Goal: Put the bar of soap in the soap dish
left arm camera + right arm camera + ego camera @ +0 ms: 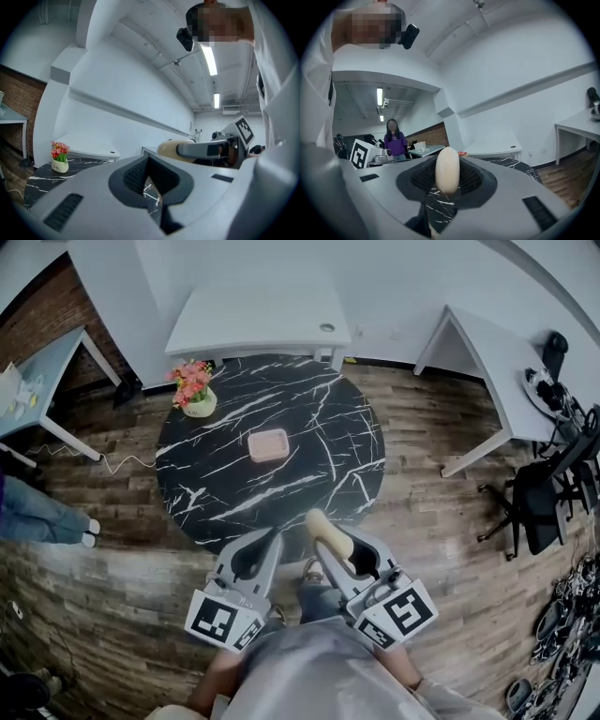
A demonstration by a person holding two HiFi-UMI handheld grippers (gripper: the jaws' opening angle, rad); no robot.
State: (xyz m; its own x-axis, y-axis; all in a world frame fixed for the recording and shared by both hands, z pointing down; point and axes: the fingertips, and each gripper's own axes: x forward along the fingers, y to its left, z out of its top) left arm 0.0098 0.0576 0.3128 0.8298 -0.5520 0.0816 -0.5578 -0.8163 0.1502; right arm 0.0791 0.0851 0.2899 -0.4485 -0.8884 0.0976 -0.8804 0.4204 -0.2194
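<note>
Two grippers are hovering at the near edge of the round black table (319, 409): the right gripper (333, 538) is clamping the single bar of soap (447, 171), and the left gripper (258, 549) is hanging with jaws parted on nothing. Mid-table, one pink soap dish (269, 444) is sitting empty, showing only in the head view. At the table's far edge, one flower pot (197, 399) is standing, and only the right gripper view is catching a person in purple (396, 140) beyond.
</note>
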